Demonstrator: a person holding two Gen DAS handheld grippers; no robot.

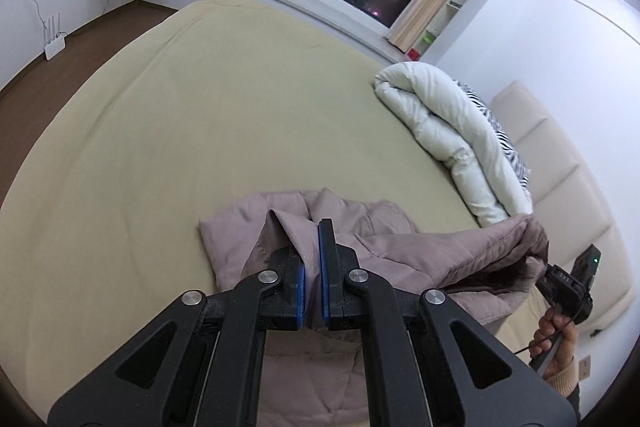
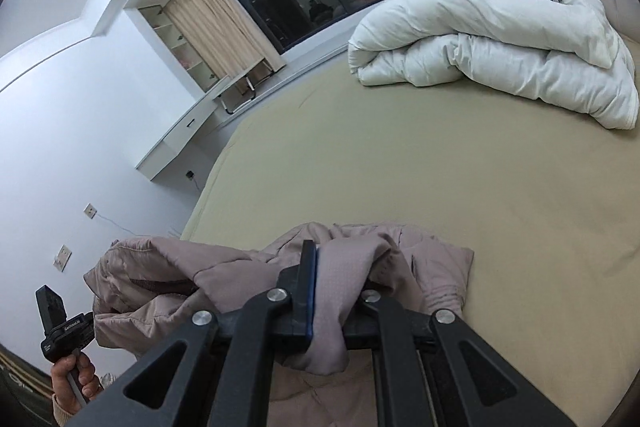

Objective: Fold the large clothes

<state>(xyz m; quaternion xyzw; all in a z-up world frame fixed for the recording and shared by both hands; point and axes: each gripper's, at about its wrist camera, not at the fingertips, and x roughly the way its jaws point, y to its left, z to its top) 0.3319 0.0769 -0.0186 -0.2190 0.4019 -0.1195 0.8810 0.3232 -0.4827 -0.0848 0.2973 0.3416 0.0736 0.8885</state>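
Left wrist view – left gripper: pinching a fold of the mauve jacket, blue pads nearly closed on cloth.
Left wrist view – jacket: hanging between both tools, its far part resting on the tan bed.
Right wrist view – right gripper: clamping a bunch of jacket; one finger buried in fabric.
Right wrist view – duvet: lying well apart, near the headboard.
Handling advice: both grips should be staying firm and level while lowering the edge evenly, likely avoiding a skewed fold.
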